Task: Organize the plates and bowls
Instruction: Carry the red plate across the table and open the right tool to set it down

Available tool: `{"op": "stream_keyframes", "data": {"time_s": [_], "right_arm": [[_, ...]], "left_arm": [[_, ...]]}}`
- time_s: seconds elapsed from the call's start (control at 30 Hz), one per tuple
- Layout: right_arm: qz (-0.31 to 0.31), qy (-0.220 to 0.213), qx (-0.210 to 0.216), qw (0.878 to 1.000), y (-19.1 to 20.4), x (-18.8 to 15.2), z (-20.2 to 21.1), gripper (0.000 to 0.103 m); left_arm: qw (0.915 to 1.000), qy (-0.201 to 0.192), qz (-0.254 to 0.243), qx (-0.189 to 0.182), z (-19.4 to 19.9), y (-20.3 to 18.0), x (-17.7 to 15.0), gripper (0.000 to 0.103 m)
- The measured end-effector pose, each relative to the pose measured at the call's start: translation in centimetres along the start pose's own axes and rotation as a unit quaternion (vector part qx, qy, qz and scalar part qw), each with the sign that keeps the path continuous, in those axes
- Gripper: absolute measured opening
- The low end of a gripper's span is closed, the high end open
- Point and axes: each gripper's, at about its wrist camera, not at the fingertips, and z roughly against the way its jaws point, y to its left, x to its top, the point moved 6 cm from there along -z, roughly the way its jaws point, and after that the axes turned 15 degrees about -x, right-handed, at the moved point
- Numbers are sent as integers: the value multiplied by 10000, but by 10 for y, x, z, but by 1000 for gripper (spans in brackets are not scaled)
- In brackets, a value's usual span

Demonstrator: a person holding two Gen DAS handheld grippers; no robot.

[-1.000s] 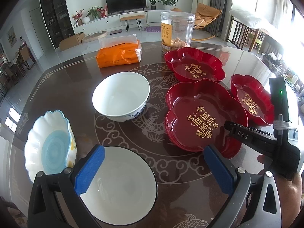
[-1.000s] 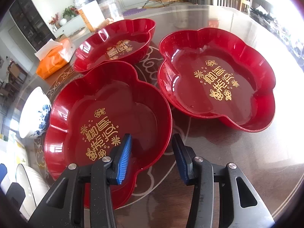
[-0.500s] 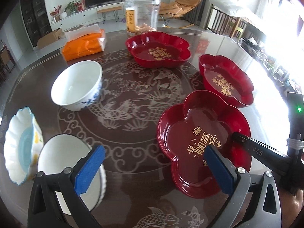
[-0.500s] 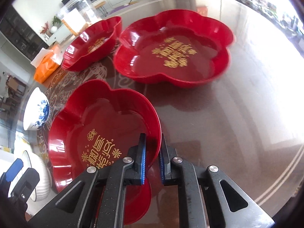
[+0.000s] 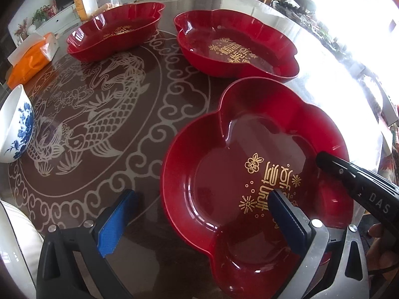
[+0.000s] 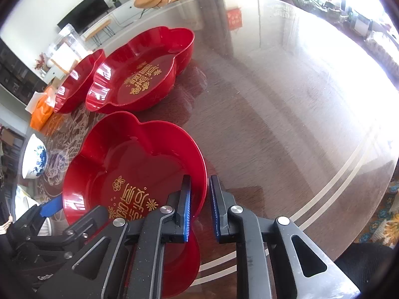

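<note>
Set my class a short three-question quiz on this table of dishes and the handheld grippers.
1. How many red dishes are on the table?
2. True or false: the blue-and-white bowl sits inside a red dish.
3. The left gripper has its jaws: A shut, B wide open, C out of view.

Key: 1 three; 2 false, it stands apart on the table; 3 B.
</note>
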Motion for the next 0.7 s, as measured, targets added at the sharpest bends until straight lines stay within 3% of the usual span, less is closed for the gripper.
{"op": "stream_keyframes", "data": {"time_s": [0.03,0.07,0.1,0.43,0.53,0.57,0.6,0.7], "right_arm": [[21,14,28,10000,2,1,-1,24],[7,-3,109,9999,2,1,-1,39],[25,-22,108,9999,2,0,0,45],[157,8,129,9998,4,-2,1,45],[282,56,9,9996,3,-4,1,36],[299,90,5,9995,2,-4,1,20],[304,136,82,9994,2,-5,0,15],[366,126,58,9992,0,-7,2,12]], "left_arm": [[10000,-34,-3,42,0,0,-1,103],[9999,-38,5,94,0,0,-2,103],[9999,-30,-3,134,-2,0,-3,103],[9991,69,-400,131,-6,-5,-9,103],[9992,318,-94,234,-4,3,-11,103],[9988,386,52,284,-4,8,-9,103],[9988,386,130,289,-2,11,-9,102],[9997,195,31,132,6,4,-11,85]]}}
